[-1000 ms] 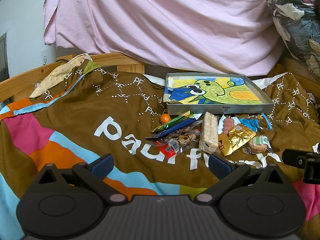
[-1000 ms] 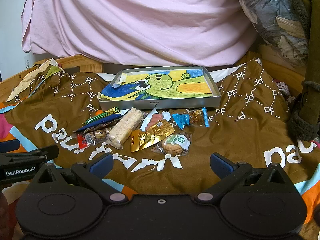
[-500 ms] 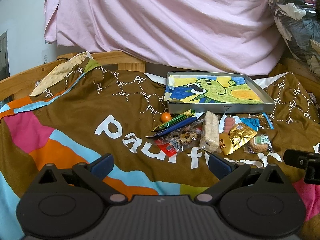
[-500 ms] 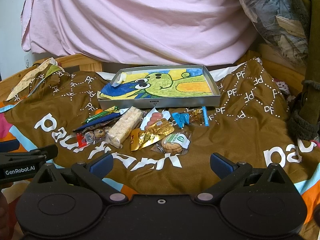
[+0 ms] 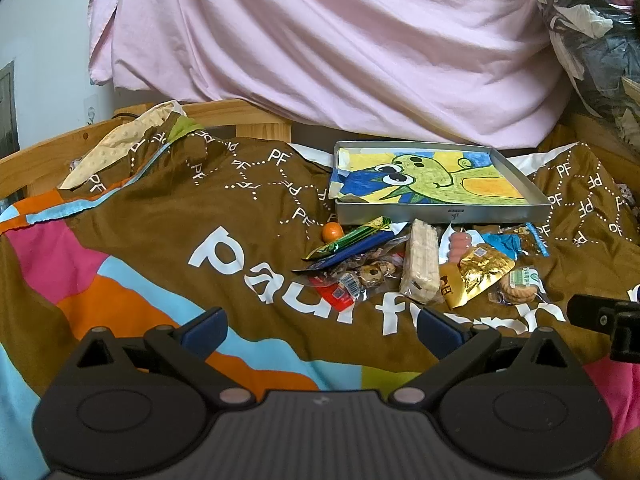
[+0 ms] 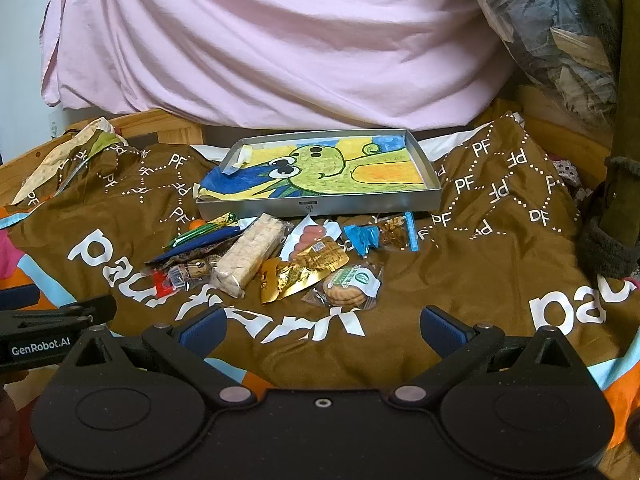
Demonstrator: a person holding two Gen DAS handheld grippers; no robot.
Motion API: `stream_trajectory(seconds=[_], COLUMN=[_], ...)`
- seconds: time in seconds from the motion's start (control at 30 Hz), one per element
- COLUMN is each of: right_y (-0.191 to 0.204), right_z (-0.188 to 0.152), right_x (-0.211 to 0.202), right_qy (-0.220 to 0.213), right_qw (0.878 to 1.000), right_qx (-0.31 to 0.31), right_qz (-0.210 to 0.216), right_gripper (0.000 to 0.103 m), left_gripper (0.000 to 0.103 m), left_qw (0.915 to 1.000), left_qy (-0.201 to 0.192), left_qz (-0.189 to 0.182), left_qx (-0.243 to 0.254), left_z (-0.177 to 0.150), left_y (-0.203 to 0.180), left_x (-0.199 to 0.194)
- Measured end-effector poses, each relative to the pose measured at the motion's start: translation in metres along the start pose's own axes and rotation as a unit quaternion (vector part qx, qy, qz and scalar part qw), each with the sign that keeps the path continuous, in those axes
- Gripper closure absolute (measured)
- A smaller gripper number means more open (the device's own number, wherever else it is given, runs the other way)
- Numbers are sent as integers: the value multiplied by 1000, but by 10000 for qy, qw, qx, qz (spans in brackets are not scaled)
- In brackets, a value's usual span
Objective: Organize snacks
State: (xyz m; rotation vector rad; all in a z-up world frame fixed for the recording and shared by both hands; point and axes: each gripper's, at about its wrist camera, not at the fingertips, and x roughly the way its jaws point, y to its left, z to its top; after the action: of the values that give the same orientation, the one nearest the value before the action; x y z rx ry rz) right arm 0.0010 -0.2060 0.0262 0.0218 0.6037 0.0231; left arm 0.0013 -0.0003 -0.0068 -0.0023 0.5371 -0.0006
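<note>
While you hold both tools low over the brown printed bedspread (image 6: 500, 272), your left hand-held gripper (image 5: 320, 326) has its blue-padded fingers (image 5: 204, 326) spread wide with nothing between them, and your right hand-held gripper (image 6: 322, 326) is released in the same way, grasping nothing. Both hover short of the snacks and touch none of them.

The snacks lie in a loose heap on the bedspread, just in front of the shallow metal tray (image 6: 320, 206), which is lined with a green cartoon dinosaur drawing and holds no snacks. From your left to right in the right wrist view: a small orange sweet (image 6: 196, 225) at the far left, a green wrapped stick (image 6: 200, 231) lying across a dark blue packet (image 6: 200, 245), a clear packet of small biscuits with a red end (image 6: 180, 276), a long pale rice-cracker bar (image 6: 250, 256) lying at a slant, a pink sausage packet (image 6: 310, 234) partly under a gold foil pouch (image 6: 300, 274), a round biscuit pack with a green label (image 6: 350, 286) nearest you, and a blue-and-clear wrapper (image 6: 380, 236) close to the tray's front wall.

A pink sheet (image 6: 260, 40) hangs behind the tray. The left tool's side, marked GenRobot.AI, shows at the left edge of the right wrist view.
</note>
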Motion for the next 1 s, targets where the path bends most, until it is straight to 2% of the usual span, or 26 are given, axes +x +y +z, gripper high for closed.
stream_trajectory(seconds=[0.7,1.0], right_y=[2,-2], right_z=[2,6], right_x=[14,29], right_qy=[-208,-268], right_qw=[9996,9988], right_qx=[-212,-403], right_qz=[44,54], right_gripper=[0,0], left_gripper=[0,0], left_qw=[9998,9995], left_qy=[141,70], left_qz=[-3,-273], left_qx=[-122,158], left_z=[5,25], left_y=[1,-5], left_x=[16,39])
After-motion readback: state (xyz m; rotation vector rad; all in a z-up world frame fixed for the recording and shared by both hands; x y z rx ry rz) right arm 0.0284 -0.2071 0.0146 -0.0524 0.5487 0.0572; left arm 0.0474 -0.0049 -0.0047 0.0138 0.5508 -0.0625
